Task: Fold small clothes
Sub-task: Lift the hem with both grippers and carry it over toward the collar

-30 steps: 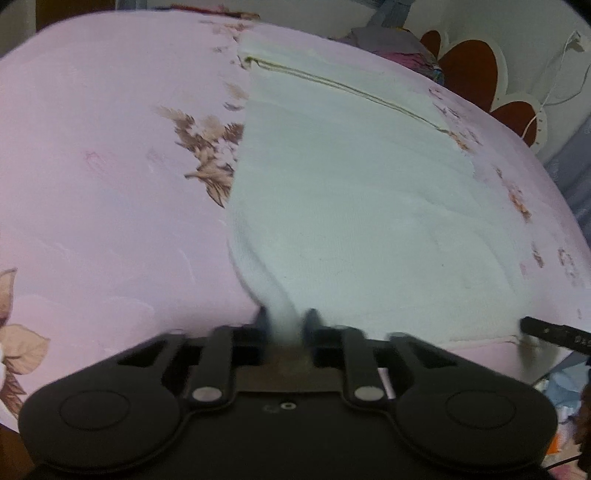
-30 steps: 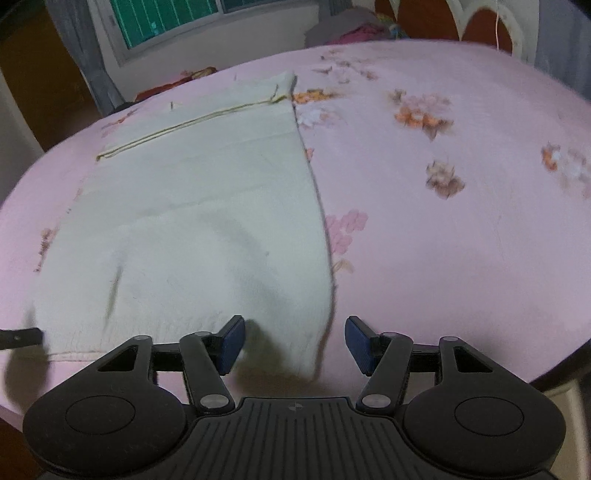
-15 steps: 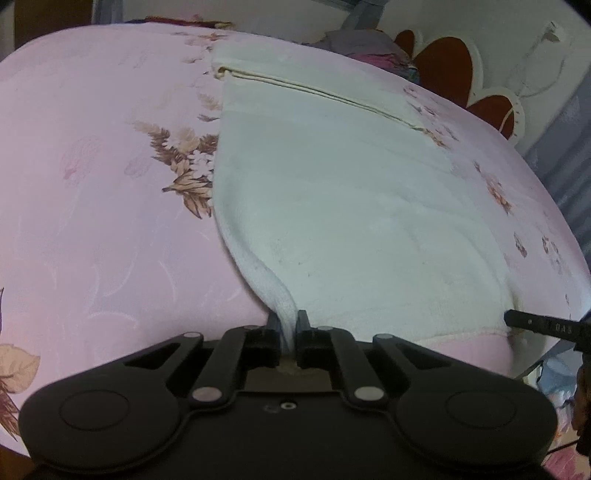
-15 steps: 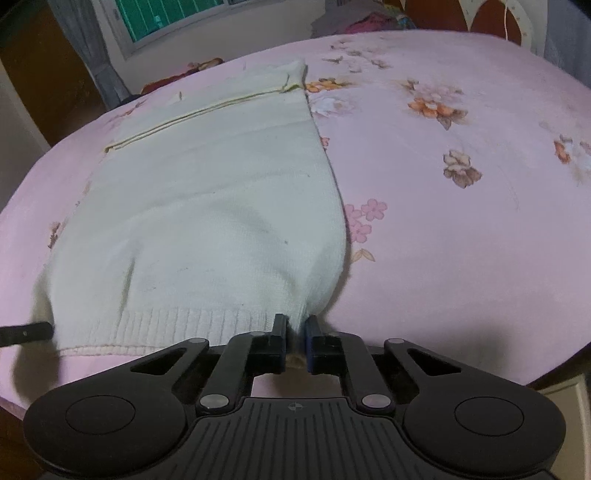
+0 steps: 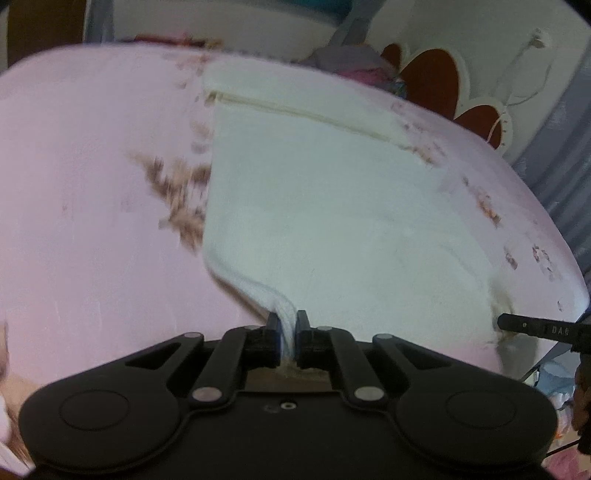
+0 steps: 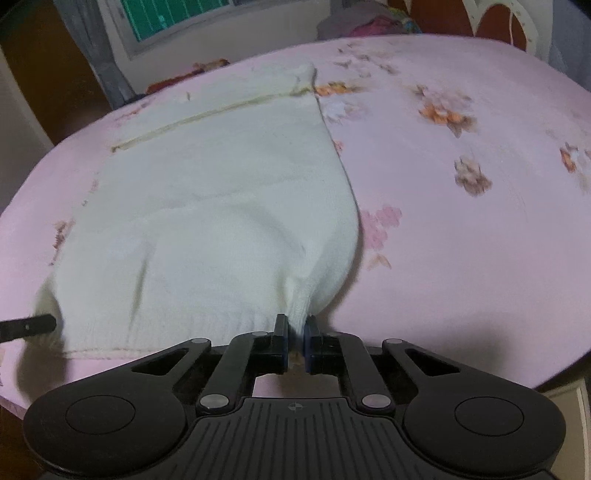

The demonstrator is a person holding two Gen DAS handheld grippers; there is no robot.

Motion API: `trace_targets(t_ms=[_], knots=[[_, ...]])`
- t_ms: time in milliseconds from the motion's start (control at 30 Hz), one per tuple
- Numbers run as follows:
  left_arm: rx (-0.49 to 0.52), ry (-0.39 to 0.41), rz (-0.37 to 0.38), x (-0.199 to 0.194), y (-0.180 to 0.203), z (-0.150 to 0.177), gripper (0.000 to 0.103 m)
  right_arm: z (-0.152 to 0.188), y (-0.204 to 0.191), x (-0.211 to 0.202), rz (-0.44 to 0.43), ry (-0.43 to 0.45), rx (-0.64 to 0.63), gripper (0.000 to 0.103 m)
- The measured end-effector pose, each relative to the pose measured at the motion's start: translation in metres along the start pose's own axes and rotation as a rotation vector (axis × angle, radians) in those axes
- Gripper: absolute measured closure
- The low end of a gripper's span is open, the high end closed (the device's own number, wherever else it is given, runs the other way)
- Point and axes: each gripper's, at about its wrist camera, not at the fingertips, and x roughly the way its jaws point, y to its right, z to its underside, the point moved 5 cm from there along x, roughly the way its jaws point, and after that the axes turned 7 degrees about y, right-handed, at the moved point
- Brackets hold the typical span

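Both claws pinch the sweater's (image 6: 207, 206) ribbed hem: the left gripper (image 5: 287, 321) holds one near corner, the right gripper (image 6: 294, 325) the other, jaws pressed on the knit, the right having just closed on it. Beyond the claws the cream sweater lies flat on a pink floral bedsheet (image 6: 461, 229). Past the sweater stand a window (image 6: 173, 14) and a heap of clothes (image 6: 369, 24).

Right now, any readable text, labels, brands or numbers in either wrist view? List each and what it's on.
"DAS": pale letters on the black finger of the right gripper, which enters the left wrist view at the right edge; they run off into blur, so the reading is partial and uncertain.
Cream sweater: no label or print visible.
Pink floral bedsheet: flowers only, no text.
Nothing else readable in either view.
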Motion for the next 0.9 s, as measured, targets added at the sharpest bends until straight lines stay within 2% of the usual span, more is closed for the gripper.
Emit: trace_targets(t_ms=[333, 533, 900], knots=[[0.052, 0.077, -0.005, -0.006, 0.012, -0.040, 0.096, -0.037, -0.016, -0.010, -0.084, 0.076, -0.009, 0.096], [0.055, 0.144, -0.020, -0.004, 0.012, -0.075, 0.096, -0.080, -0.011, -0.016, -0.136, 0.155, 0.044, 0.096], [0.026, 0.194, -0.046, 0.026, 0.005, -0.130, 0.096, -0.147, -0.010, 0.010, -0.169, 0.237, 0.053, 0.096]])
